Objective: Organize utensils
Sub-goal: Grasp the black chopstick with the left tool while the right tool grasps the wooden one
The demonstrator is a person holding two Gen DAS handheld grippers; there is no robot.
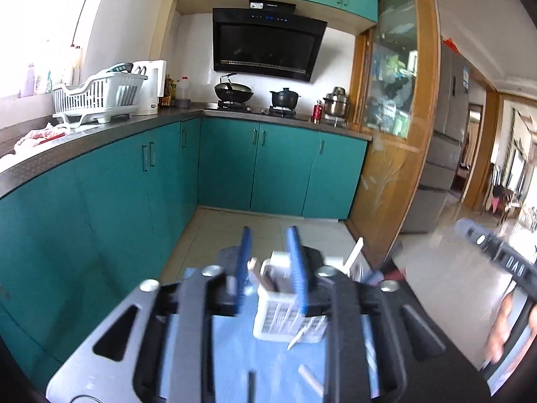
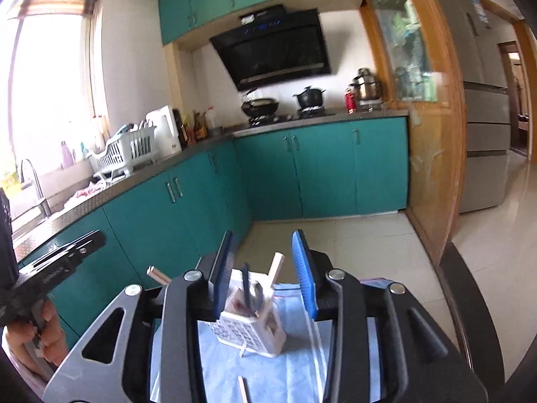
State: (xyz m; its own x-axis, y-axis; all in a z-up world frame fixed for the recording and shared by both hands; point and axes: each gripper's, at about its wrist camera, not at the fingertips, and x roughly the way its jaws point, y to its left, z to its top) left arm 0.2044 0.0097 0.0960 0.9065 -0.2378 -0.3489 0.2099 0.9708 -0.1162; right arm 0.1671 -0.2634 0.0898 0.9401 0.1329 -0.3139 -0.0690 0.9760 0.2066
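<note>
Standing on a light blue cloth (image 2: 288, 366), a white slotted utensil holder (image 2: 250, 327) sits just ahead of both grippers, with a few sticks and dark handles poking out of its top. The left gripper (image 1: 270, 270) has its blue jaws partly apart with nothing pressed between them — the holder shows in the gap but farther ahead. The right gripper (image 2: 265, 268) likewise has its jaws parted and holds nothing; the holder stands beyond its fingertips. A loose pale stick (image 2: 244, 390) lies flat on the cloth nearer the camera. Behind — a kitchen with teal cabinets (image 1: 282, 164), a white dish rack (image 1: 97, 97) on the counter and pots on the stove.
</note>
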